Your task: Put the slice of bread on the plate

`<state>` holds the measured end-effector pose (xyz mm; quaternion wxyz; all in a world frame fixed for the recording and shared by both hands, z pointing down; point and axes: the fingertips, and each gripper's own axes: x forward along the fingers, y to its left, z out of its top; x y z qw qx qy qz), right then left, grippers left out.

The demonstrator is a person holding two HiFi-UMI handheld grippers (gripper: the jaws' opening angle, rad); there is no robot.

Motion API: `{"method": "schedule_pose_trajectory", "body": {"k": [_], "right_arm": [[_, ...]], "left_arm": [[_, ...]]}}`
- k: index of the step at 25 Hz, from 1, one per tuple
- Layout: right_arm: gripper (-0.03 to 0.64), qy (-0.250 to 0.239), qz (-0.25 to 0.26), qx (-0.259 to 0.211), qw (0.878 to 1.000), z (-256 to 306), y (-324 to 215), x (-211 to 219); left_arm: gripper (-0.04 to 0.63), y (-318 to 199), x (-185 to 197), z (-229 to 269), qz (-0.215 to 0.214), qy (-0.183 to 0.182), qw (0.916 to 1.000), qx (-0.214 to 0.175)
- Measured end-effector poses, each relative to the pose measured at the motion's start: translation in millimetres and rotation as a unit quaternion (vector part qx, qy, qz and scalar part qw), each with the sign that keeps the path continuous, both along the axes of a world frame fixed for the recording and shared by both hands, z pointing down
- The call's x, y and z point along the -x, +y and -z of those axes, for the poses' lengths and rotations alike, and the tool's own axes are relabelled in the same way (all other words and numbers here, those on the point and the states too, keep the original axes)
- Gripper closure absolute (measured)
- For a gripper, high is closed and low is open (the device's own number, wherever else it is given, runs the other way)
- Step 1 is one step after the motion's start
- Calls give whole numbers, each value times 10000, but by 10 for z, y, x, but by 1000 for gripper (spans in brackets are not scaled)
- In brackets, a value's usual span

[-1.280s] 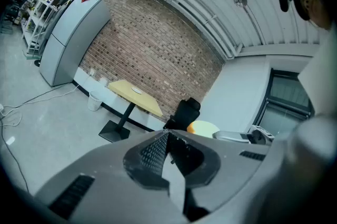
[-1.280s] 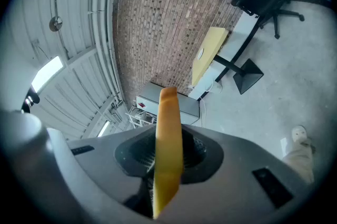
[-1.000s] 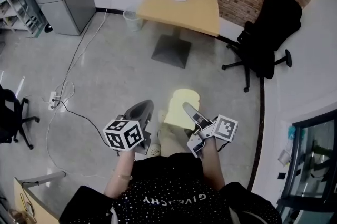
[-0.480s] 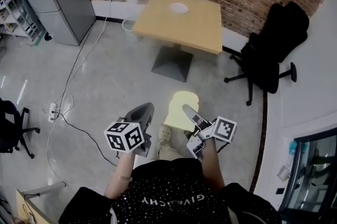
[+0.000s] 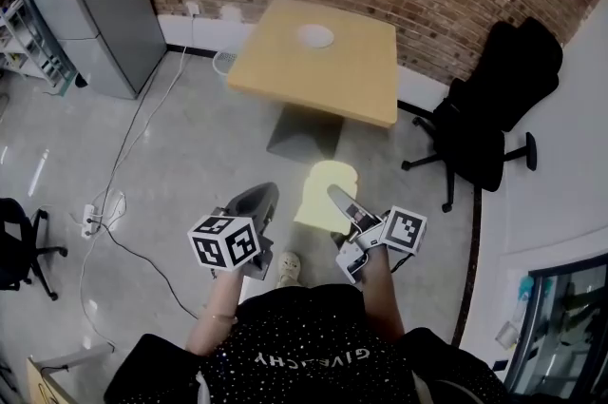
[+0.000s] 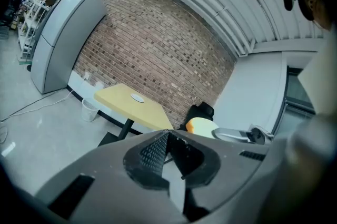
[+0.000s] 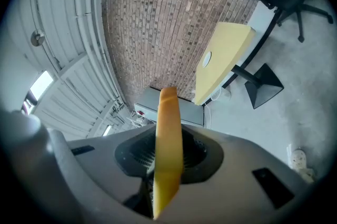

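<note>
You hold the bread slice (image 5: 321, 185) clamped edge-on in your right tool (image 5: 336, 197), left tool (image 5: 258, 200) closed and empty, well short of the bench (image 5: 353, 84). Grip steadily; aim for the plate (image 5: 315, 35) near its far edge.

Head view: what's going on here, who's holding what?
A person holds a gripper in each hand. The right gripper has its jaws shut on the slice of bread, held out over the floor. The left gripper is beside it, jaws together and empty. The white plate sits on the yellow table by the brick wall, well ahead, so the bread is not on it yet.
</note>
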<state>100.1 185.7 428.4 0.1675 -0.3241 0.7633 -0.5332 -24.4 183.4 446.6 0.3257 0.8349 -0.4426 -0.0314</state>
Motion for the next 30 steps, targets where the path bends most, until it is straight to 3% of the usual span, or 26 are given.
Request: {"method": "schedule_pose_trajectory", "body": {"k": [8, 16, 30], "right_arm": [[520, 34, 328, -45, 9994, -9, -497, 32], [520, -20, 451, 111, 9989, -87, -620, 108], [520, -245, 211, 224, 9992, -108, -617, -47]], "left_arm": [[584, -434, -7, -35, 249, 59, 9997, -6], [584, -518, 88, -93, 454, 122, 9988, 108], [584, -523, -45, -140, 334, 85, 9992, 179]]}}
